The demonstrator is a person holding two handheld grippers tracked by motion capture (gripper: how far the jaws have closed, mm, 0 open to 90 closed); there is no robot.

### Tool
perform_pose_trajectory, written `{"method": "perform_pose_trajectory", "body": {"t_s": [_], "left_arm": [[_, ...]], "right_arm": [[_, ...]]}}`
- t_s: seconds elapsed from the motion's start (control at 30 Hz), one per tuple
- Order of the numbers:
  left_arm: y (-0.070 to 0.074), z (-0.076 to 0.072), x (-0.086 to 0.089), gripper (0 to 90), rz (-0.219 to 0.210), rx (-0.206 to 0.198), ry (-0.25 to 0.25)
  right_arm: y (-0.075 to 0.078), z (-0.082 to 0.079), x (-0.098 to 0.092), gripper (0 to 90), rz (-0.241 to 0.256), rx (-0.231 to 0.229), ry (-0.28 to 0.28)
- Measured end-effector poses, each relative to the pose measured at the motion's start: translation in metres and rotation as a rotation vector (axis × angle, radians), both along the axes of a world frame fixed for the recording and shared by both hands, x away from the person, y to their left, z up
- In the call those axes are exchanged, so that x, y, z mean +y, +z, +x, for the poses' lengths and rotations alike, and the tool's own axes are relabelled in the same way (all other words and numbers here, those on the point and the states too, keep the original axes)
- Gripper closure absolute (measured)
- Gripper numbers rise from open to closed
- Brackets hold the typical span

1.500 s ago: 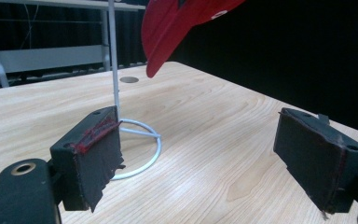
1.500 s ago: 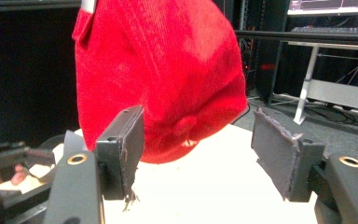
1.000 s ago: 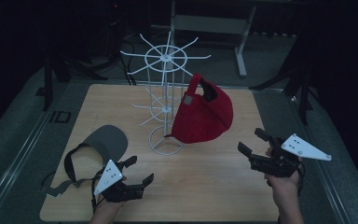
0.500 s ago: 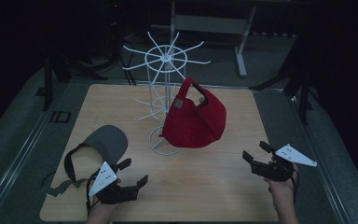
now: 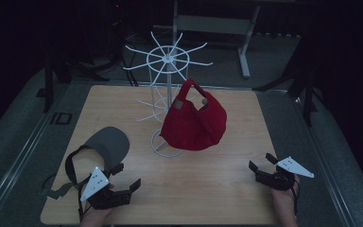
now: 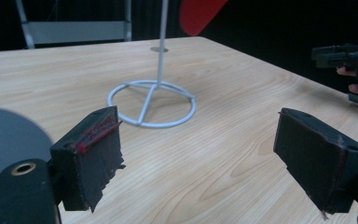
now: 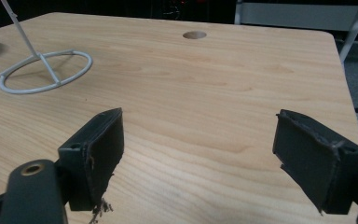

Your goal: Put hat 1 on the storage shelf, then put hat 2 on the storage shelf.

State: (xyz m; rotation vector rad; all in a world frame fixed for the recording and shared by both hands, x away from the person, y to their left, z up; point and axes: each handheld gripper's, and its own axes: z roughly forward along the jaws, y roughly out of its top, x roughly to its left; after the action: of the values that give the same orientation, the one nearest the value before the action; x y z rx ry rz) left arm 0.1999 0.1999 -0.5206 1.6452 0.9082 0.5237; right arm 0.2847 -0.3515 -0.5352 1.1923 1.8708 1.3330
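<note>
A red cap [image 5: 194, 126] hangs by its back strap on a white wire rack [image 5: 168, 59] at the table's middle. A grey cap [image 5: 108, 143] with dark straps lies on the table at the near left. Just in front of it my left gripper [image 5: 126, 177] rests low and open, nothing between its jaws. In the left gripper view [image 6: 200, 149] the rack's base ring [image 6: 151, 105] lies ahead, with the grey cap [image 6: 4, 135] at the left. My right gripper [image 5: 261, 162] is open and empty at the near right, away from the red cap; its own view [image 7: 198, 149] looks over bare wood.
The wooden table [image 5: 227, 189] has a small round hole [image 7: 195, 34] toward its far side. The rack's base ring [image 7: 46, 70] stands on the wood. Dark floor, metal stands and a frame [image 5: 246, 28] surround the table.
My right gripper has drawn back toward the near right edge. The red cap has shifted slightly left and lower on the rack, which has turned a little. The left gripper has barely moved.
</note>
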Motion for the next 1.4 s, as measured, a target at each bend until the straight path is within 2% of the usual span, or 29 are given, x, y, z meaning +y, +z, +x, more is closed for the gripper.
{"method": "perform_pose_trajectory", "body": {"t_s": [0.07, 0.23, 0.47, 0.53, 0.67, 0.83, 0.87, 0.9, 1.17, 1.27, 1.3, 1.4], "left_arm": [[-0.001, -0.002, 0.005, 15.4, 0.011, 0.004, 0.006], [-0.005, -0.011, 0.025, 15.4, 0.019, 0.013, 0.043], [-0.008, -0.024, 0.055, 15.5, 0.021, 0.025, 0.092], [-0.009, -0.027, 0.061, 15.5, 0.034, 0.033, 0.109], [-0.013, -0.035, 0.077, 15.8, 0.043, 0.047, 0.141], [-0.016, -0.044, 0.097, 15.9, 0.050, 0.060, 0.205], [-0.016, -0.044, 0.097, 16.0, 0.050, 0.060, 0.205], [-0.018, -0.046, 0.104, 16.0, 0.052, 0.064, 0.227], [-0.030, -0.043, 0.131, 17.3, 0.096, 0.110, 0.299], [-0.035, -0.038, 0.137, 17.3, 0.112, 0.138, 0.319], [-0.036, -0.036, 0.138, 17.3, 0.131, 0.152, 0.327], [-0.041, -0.030, 0.139, 17.3, 0.152, 0.193, 0.330]], "right_arm": [[-0.004, -0.001, 0.000, 16.2, -0.009, 0.003, -0.004], [-0.009, -0.005, -0.003, 16.3, 0.021, -0.013, -0.025], [-0.018, -0.004, -0.008, 16.2, 0.047, 0.002, -0.049], [-0.017, -0.004, -0.008, 16.2, 0.054, -0.003, -0.051], [-0.018, -0.003, -0.008, 16.2, 0.050, -0.003, -0.057], [-0.018, -0.003, -0.007, 16.2, 0.038, 0.003, -0.059], [-0.018, -0.003, -0.007, 16.2, 0.038, 0.003, -0.059], [-0.018, -0.003, -0.007, 16.2, 0.038, 0.003, -0.059], [-0.018, -0.003, -0.007, 16.2, 0.045, 0.006, -0.059], [-0.018, -0.004, -0.008, 16.2, 0.049, 0.007, -0.060], [-0.018, -0.004, -0.008, 16.2, 0.050, 0.008, -0.060], [-0.018, -0.004, -0.008, 16.2, 0.050, 0.009, -0.061]]}}
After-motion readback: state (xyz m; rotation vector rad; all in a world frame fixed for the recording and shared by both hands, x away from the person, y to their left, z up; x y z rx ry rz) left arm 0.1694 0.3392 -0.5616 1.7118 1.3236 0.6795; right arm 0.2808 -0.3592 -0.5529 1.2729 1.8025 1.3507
